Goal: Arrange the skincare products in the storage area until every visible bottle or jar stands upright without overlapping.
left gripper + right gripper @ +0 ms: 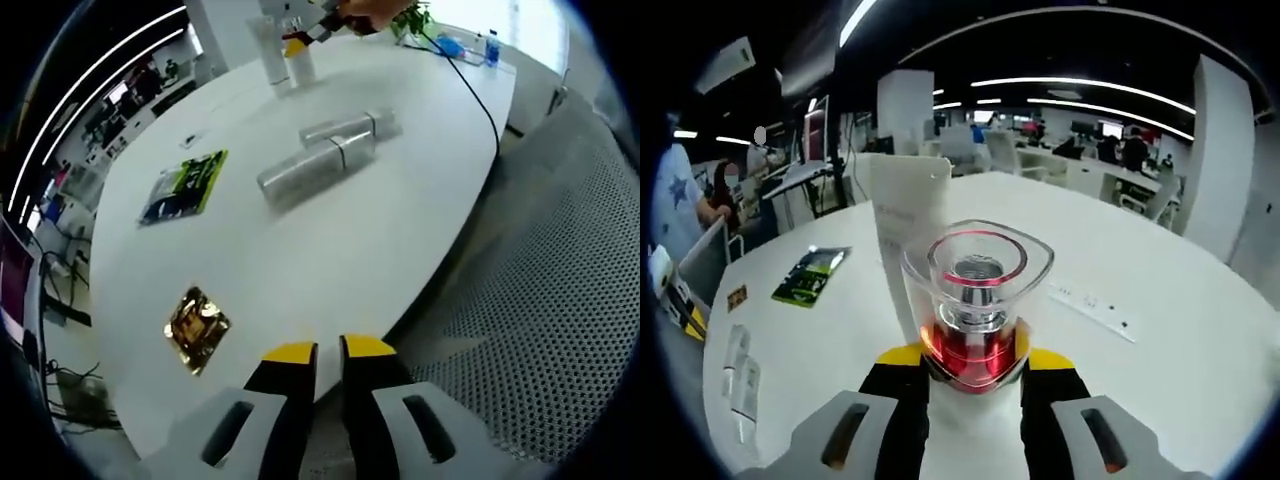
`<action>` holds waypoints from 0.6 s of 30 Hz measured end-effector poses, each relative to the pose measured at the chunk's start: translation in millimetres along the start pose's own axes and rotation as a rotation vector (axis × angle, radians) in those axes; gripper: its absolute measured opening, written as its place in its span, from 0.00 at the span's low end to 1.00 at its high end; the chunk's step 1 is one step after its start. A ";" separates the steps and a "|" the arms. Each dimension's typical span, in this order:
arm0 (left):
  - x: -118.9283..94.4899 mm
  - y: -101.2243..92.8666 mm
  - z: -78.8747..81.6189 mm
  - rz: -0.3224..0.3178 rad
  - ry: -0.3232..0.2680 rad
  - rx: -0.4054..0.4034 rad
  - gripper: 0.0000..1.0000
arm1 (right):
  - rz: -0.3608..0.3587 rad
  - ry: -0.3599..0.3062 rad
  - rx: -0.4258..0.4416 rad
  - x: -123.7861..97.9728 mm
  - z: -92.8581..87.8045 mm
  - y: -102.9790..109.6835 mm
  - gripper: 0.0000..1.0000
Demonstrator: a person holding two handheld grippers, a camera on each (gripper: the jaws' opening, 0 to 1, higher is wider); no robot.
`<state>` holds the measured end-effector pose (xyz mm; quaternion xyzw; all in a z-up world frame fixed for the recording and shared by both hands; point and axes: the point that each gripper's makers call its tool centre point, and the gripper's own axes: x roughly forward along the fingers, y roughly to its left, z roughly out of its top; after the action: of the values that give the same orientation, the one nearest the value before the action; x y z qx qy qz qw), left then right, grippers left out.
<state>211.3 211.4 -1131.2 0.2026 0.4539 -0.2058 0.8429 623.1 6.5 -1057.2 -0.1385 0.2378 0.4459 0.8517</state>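
**Right gripper clamps red-and-clear bottle; two tubes lie flat on white surface**

Left gripper view: the left gripper (328, 352), yellow-tipped black fingers (283, 372), sits at the near edge of the white oval surface (330, 250). Fingers nearly together, only a thin gap, nothing between them. Two silvery-grey tubes lie on their sides mid-surface: the larger silver tube (312, 170) closer to the gripper, the smaller silver tube (348, 127) just beyond it, near each other; contact unclear. Left of the tubes, a flat green-and-black packet (184, 186). Closer to the left gripper, a small crinkled gold foil sachet (197, 327) near the surface edge. At the far end beyond the tubes, a tall white upright bottle (272, 52) stands beside the right gripper (300, 42), which reaches in from the top. A black cable (470, 88) runs across the far right part of the surface. Perforated grey mesh chair (540, 300) to the right, off the surface.

Right gripper view: the right gripper (974, 372) fingers are closed against the sides of a clear glass-like bottle with red liquid base and clear cap (975, 305), upright, seen from above its cap. Directly behind it, the tall white bottle (908, 215) stands upright, very close; cannot tell if touching. Left of the held bottle, the green-and-black packet (812, 274), and further toward the left edge the two silver tubes (740, 370) lying flat. A white power strip (1090, 305) lies to the right of the held bottle. Office desks and people in the background.
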 end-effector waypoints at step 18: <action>-2.1 4.5 3.9 0.024 -0.020 0.000 0.09 | 0.010 0.005 0.037 -3.5 -3.5 0.4 0.38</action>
<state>215.3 213.4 -1126.8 0.2060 0.4431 -0.1976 0.8498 620.0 2.8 -1058.3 -0.1228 0.2490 0.4455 0.8511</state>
